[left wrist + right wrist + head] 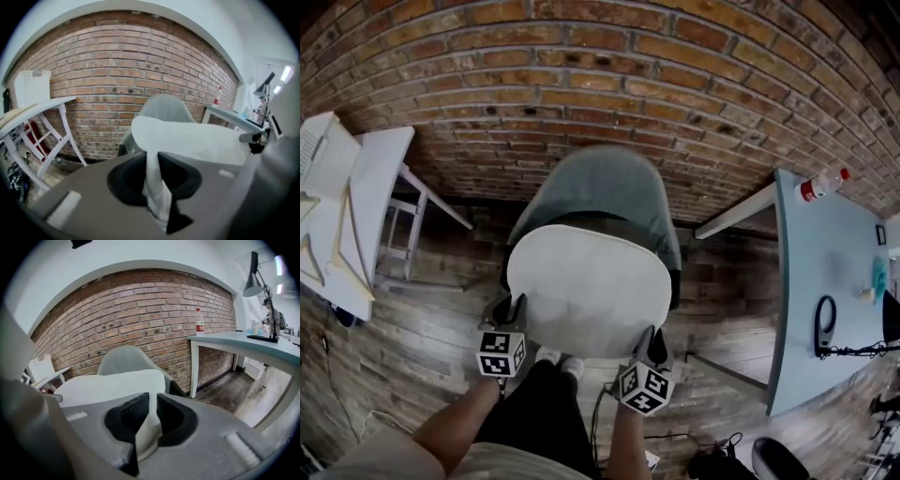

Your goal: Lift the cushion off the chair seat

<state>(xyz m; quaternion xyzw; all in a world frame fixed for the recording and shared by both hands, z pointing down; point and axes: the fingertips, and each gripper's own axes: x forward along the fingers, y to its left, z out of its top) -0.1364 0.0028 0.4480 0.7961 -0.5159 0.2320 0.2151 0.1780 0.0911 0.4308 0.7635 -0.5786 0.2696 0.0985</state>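
White cushion (586,286) is held roughly flat over the chair (600,187) seat by its near edge, and it looks clear of the seat, with a dark gap at the far rim in front of the backrest. The left gripper (510,307) is pinched on the near-left corner and the right gripper (655,339) on the near-right corner. On both, the jaws are nearly together with a bunched fold of white fabric squeezed between the dark ribbed pads. The cushion is a rounded-rectangle pad with a smooth cloth cover, and it is thin. It reads as light and soft, since the edge crumples in the pads while the body stays fairly flat without much sag. A corner pinch should hold it, but the fabric could slip if it tilts, and gripping deeper in at the seam would be safer. The chair is a grey moulded shell with a curved back. A rough red brick wall (609,84) stands behind it, over a dark wood plank floor (422,328). A pale blue table (825,272) stands to the right with a bottle (820,185) on it, and a white table (375,187) to the left.
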